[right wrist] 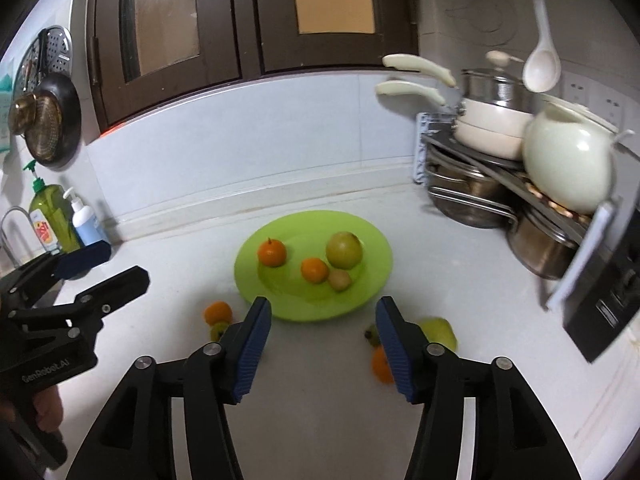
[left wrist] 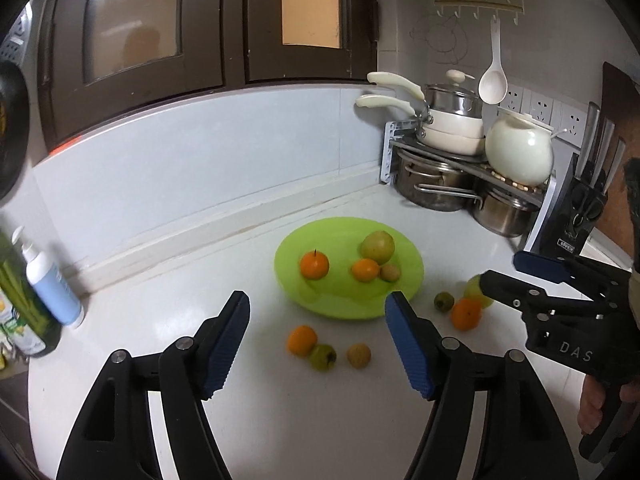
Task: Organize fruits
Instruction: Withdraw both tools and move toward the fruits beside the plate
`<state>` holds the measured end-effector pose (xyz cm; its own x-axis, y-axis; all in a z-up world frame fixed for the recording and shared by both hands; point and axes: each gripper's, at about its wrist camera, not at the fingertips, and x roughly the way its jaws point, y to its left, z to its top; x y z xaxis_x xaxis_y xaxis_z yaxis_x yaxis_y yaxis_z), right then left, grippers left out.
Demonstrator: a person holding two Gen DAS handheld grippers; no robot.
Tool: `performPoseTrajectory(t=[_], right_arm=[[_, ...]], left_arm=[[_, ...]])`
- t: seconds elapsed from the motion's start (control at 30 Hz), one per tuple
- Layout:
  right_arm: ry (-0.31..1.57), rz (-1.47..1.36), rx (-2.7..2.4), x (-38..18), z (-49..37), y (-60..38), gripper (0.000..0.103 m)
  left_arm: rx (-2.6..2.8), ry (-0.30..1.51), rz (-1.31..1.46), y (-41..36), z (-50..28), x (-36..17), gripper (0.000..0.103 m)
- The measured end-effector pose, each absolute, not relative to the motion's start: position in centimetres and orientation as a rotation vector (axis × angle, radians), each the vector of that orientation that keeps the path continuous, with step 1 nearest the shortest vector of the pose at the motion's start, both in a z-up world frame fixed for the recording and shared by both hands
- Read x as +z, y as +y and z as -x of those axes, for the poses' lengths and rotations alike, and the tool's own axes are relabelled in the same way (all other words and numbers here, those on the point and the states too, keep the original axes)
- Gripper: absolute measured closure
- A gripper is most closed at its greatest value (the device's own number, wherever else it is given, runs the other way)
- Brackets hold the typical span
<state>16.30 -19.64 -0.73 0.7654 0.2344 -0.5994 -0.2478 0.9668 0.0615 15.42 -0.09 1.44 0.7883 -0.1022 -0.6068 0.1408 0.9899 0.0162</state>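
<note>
A lime green plate [left wrist: 320, 300] [right wrist: 360, 300] on the white counter holds two oranges [left wrist: 315, 265], a green pear [left wrist: 378, 247] and a small brown fruit [left wrist: 389, 272]. In front of it lie an orange [left wrist: 301, 340], a small green fruit [left wrist: 323, 357] and a brown fruit [left wrist: 358, 355]. To its right lie a small green fruit [left wrist: 444, 302], an orange [left wrist: 466, 314] and a yellow-green pear [right wrist: 439, 332]. My left gripper [left wrist: 318, 312] is open and empty above the front group. My right gripper [right wrist: 324, 316] [left wrist: 498, 266] is open and empty above the right group.
A rack with pots and a white jar [left wrist: 519, 152] stands at the back right, with a knife block [left wrist: 576, 216] beside it. Soap bottles [left wrist: 52, 284] stand at the left by the wall. A ladle [left wrist: 493, 84] hangs above the rack.
</note>
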Motion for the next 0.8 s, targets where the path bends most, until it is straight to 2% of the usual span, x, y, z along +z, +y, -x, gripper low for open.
performPoseTrajectory(t=[0.57, 0.8], right_arm=[[0.734, 0.035, 0.103, -6.1, -13.9, -21.1, 0.047], [0.777, 0.024, 0.071, -8.0, -15.1, -21.7, 0.047]], left_arm=[[-0.017, 0.657, -0.101, 0.6, -12.2, -4.1, 0.031], [-0.044, 0.684, -0.12, 0.2, -14.1, -6.1, 0.035]])
